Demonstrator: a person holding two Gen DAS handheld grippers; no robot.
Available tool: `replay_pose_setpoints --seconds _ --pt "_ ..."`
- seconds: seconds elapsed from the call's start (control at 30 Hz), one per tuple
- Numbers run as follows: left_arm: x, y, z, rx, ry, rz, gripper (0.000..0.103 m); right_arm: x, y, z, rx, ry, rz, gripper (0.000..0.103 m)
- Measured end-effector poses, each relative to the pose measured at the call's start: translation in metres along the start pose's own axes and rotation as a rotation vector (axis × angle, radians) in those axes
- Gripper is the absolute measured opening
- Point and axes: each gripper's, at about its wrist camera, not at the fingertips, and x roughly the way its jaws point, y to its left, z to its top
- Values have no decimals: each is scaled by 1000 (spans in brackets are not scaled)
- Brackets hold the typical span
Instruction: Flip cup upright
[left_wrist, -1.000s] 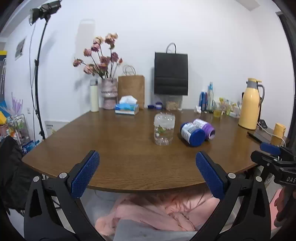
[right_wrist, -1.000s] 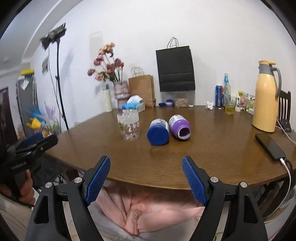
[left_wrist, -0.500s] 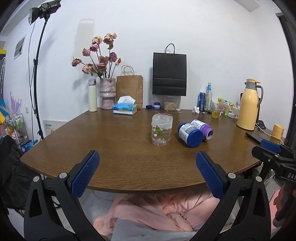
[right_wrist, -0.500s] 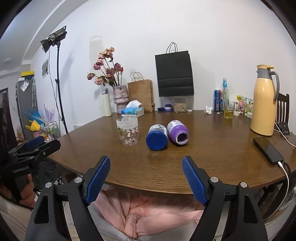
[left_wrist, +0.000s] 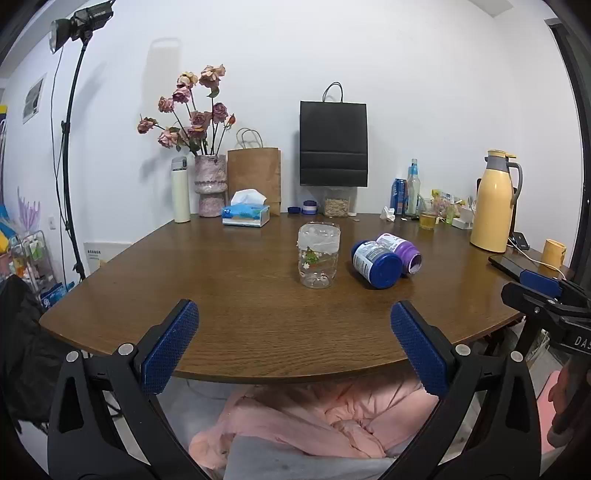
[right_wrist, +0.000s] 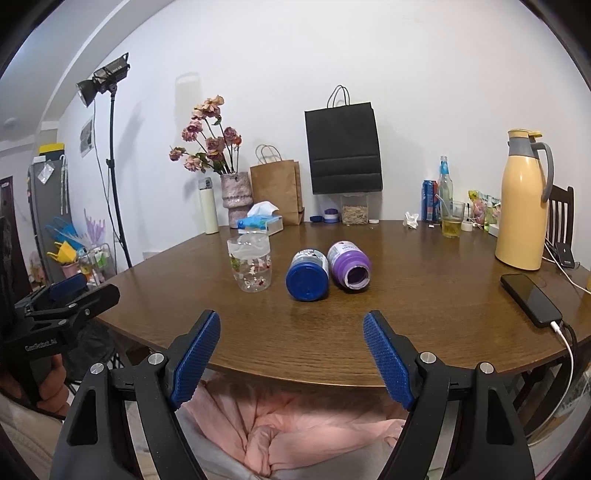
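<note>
A clear plastic cup (left_wrist: 318, 255) with a flower print stands on the brown table (left_wrist: 229, 295), its closed base up, so it looks upside down; it also shows in the right wrist view (right_wrist: 252, 263). My left gripper (left_wrist: 294, 343) is open and empty at the table's near edge, well short of the cup. My right gripper (right_wrist: 291, 352) is open and empty, also at the near edge. Each gripper shows at the side of the other's view.
A blue-capped bottle (right_wrist: 307, 275) and an open purple bottle (right_wrist: 349, 266) lie on their sides right of the cup. A yellow thermos (right_wrist: 521, 199), phone (right_wrist: 532, 300), glass of drink, tissue box (left_wrist: 245, 213), vase and paper bags stand toward the back and right.
Both grippers have risen slightly and tilted, so the table sits lower in both views. The cup and bottles have not moved. Both grippers stayed open.
</note>
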Motion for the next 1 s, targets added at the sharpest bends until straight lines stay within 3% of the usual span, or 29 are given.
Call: replay_pose_setpoints --seconds 1.0 --pt "-3 -3 6 8 -20 1 103 -1 0 5 -6 -15 -9 84"
